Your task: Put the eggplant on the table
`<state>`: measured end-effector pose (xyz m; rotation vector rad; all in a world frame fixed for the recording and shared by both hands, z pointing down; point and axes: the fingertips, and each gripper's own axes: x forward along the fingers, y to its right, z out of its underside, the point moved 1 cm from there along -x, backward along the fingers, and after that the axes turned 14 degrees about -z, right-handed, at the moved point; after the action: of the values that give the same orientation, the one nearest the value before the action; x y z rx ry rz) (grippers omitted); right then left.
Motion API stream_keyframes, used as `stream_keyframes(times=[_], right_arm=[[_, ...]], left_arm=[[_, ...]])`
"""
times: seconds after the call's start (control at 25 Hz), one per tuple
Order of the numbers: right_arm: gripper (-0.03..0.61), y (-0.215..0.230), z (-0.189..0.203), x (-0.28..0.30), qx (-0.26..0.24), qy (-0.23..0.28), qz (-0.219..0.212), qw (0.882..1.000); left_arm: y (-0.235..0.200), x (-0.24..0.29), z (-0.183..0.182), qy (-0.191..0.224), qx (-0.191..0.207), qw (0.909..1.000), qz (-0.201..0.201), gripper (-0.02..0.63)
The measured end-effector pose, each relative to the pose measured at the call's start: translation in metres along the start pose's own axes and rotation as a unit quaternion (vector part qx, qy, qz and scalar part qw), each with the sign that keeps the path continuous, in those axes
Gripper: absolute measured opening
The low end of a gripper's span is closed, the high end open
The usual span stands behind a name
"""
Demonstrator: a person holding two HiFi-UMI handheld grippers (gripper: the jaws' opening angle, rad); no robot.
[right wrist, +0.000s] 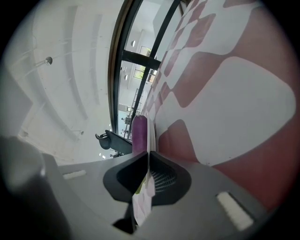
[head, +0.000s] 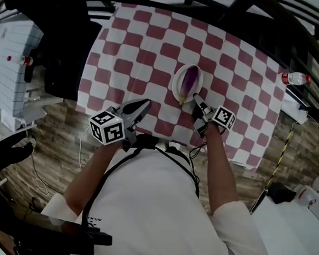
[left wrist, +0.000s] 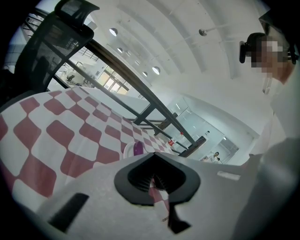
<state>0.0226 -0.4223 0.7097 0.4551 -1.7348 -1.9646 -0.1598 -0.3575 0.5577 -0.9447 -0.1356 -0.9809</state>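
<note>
A purple eggplant lies on a small white plate near the front middle of the red-and-white checked table. My right gripper is at the plate's near edge, its jaws shut on the rim. The right gripper view shows the thin plate edge-on, pinched between the jaws of the right gripper, with the eggplant just beyond. My left gripper hovers over the table's front edge, left of the plate, shut and empty. In the left gripper view, the eggplant peeks above the left gripper.
A black office chair stands against the table's left side. A bottle with a red cap lies off the table's right edge. A white cabinet is at far left. Dark metal railing runs behind the table. The floor is wood.
</note>
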Motion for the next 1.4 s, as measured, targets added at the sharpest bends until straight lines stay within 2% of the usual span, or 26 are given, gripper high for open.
stream_keyframes(times=[0.44, 0.6, 0.72, 0.8, 0.96, 1.2, 1.4], right_arm=[[0.026, 0.014, 0.002, -0.003, 0.007, 0.007, 0.088, 0.996], [0.048, 0.017, 0.001, -0.007, -0.024, -0.003, 0.154, 0.988], [0.102, 0.013, 0.004, -0.014, -0.057, -0.013, 0.189, 0.980], [0.133, 0.008, 0.008, -0.018, -0.069, -0.019, 0.192, 0.979], [0.137, -0.010, 0.011, -0.031, -0.097, -0.018, 0.178, 0.979], [0.060, -0.050, 0.014, -0.065, -0.152, -0.001, 0.144, 0.978], [0.014, -0.095, 0.024, -0.094, -0.223, -0.005, 0.118, 0.968]], left_arm=[[0.000, -0.002, -0.003, 0.004, -0.001, 1.0000, 0.002, 0.006], [0.002, -0.004, -0.001, 0.002, 0.003, 1.0000, -0.001, 0.006], [0.010, -0.005, 0.000, 0.005, 0.008, 1.0000, 0.000, 0.006], [0.018, -0.006, 0.003, 0.008, 0.013, 0.9999, 0.004, 0.006], [0.034, -0.008, 0.009, 0.014, 0.019, 0.9997, 0.010, 0.006], [0.063, -0.013, 0.022, 0.022, 0.027, 0.9992, 0.019, 0.006], [0.088, -0.019, 0.036, 0.031, 0.032, 0.9987, 0.025, 0.006]])
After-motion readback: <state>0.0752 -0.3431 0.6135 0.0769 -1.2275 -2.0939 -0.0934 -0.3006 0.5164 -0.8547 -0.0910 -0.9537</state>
